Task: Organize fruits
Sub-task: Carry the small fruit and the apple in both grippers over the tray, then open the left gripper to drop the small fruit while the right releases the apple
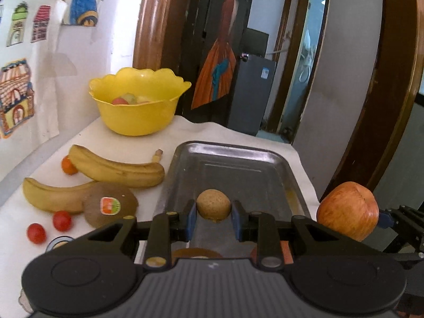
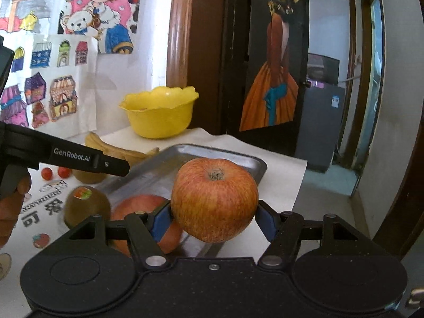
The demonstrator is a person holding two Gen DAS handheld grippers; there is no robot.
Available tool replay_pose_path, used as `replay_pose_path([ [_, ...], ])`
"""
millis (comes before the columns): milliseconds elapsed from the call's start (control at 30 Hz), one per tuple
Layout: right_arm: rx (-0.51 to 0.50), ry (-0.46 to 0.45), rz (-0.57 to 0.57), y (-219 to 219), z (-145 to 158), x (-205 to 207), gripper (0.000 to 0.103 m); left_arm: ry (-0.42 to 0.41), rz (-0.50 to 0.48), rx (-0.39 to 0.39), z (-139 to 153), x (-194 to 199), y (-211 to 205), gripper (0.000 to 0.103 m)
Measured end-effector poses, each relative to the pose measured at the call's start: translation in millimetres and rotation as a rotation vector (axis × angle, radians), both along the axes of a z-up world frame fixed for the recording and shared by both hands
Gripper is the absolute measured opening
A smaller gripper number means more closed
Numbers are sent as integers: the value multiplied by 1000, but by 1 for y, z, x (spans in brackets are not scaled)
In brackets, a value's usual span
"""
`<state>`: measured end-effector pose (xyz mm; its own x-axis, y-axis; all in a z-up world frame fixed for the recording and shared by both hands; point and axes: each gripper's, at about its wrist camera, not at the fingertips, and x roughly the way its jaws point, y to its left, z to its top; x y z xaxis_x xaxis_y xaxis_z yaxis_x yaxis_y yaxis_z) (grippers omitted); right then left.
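My left gripper is shut on a small round brown fruit and holds it over the near end of a metal tray. My right gripper is shut on a red apple, held above the tray's right side; the apple also shows in the left wrist view. A second red apple lies in the tray below. A yellow bowl holding fruit stands at the back left.
Two bananas, a kiwi with a sticker, cherry tomatoes and a small orange fruit lie on the white cloth left of the tray. A wall with drawings is at the left. The table edge drops off at the right.
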<state>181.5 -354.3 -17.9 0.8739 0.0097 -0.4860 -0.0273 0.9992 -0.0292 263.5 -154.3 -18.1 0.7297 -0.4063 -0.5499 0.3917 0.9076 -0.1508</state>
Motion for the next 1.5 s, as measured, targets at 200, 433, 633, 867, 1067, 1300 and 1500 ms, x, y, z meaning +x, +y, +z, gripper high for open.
replay_pose_path([
  [200, 18, 8, 7, -3, -7, 11, 69, 28, 12, 24, -10, 12, -12, 31],
  [433, 28, 40, 45, 0, -17, 27, 69, 55, 11, 50, -18, 18, -17, 31],
  [633, 36, 52, 57, 3, -21, 33, 69, 70, 22, 52, -21, 24, -14, 31],
  [867, 31, 58, 62, 3, -21, 34, 70, 70, 25, 57, -21, 25, -14, 33],
  [1067, 21, 38, 71, 4, -15, 29, 80, 62, 27, 47, -17, 20, -12, 53],
  [1300, 44, -13, 60, 5, 3, 11, 95, 5, 55, 0, 4, 2, 3, 84],
  [1500, 60, -72, 59, 14, 30, -13, 102, -71, 103, -41, 23, -21, 23, 102],
])
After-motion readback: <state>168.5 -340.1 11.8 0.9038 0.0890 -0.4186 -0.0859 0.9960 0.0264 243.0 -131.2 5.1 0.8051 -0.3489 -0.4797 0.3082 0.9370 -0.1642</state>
